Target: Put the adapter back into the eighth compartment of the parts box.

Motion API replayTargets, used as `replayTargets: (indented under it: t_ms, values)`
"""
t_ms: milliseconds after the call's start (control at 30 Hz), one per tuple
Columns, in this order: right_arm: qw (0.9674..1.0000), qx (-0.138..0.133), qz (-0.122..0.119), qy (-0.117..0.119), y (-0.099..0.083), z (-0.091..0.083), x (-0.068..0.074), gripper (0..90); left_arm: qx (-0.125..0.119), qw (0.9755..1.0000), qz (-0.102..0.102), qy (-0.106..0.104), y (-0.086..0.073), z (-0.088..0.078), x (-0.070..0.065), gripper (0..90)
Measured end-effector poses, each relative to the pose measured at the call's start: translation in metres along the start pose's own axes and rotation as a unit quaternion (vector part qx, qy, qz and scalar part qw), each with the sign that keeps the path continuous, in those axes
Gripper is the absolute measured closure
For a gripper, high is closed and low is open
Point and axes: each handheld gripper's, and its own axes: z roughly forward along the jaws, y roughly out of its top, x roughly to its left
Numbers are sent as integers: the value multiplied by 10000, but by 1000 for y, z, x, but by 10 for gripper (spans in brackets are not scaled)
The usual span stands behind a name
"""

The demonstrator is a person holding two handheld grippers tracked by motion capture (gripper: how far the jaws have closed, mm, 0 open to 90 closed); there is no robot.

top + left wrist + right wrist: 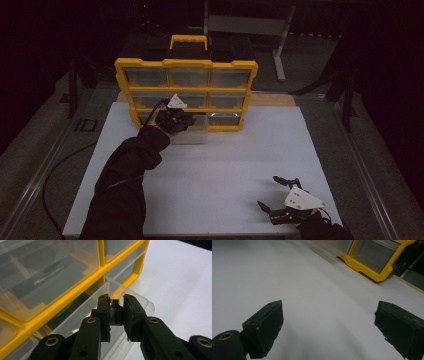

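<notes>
A yellow organizer point(186, 62) with clear drawers stands upright at the far side of the white table point(230, 155). One clear drawer point(196, 134) in its bottom row is pulled out. My left gripper point(176, 119) hovers over this drawer. In the left gripper view, my left gripper point(116, 305) is shut on a small black part point(115, 315) above the open drawer point(140, 302), beside the yellow frame point(75, 285). My right gripper point(268, 191) rests near the table's front right corner, open, and its view shows the jaws point(331, 315) wide apart over bare white surface.
The organizer's black and yellow handle point(188, 40) rises behind it. A grey stand point(280, 45) is on the floor beyond the table. A black cable point(60, 170) trails off the left side. The organizer's corner point(372, 272) shows far off in the right gripper view.
</notes>
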Motion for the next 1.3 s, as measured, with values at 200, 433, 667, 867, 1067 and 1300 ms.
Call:
replayTargets:
  t_ms: [200, 433, 667, 867, 1067, 1300]
  values:
    - [10000, -9, -1, 10, 0, 0, 0, 84, 116, 9999, -75, 66, -2, 5, 0, 754]
    - [10000, 6, -12, 26, 0, 1, 0, 84, 263, 9994, -174, 139, -3, 12, 1, 754]
    - [10000, -2, -22, 37, 0, 1, 0, 84, 268, 9992, -216, 181, -2, 11, 2, 747]
    - [10000, 5, -2, 12, 0, 0, 0, 84, 238, 9993, -225, 192, 2, 9, 0, 586]
    - [10000, 6, -14, 18, 0, 0, 0, 84, 312, 9991, -247, 167, 3, 5, -2, 386]
    - [10000, 12, -30, 19, 0, 0, 0, 84, 321, 9993, -48, 173, 3, -2, -6, 156]
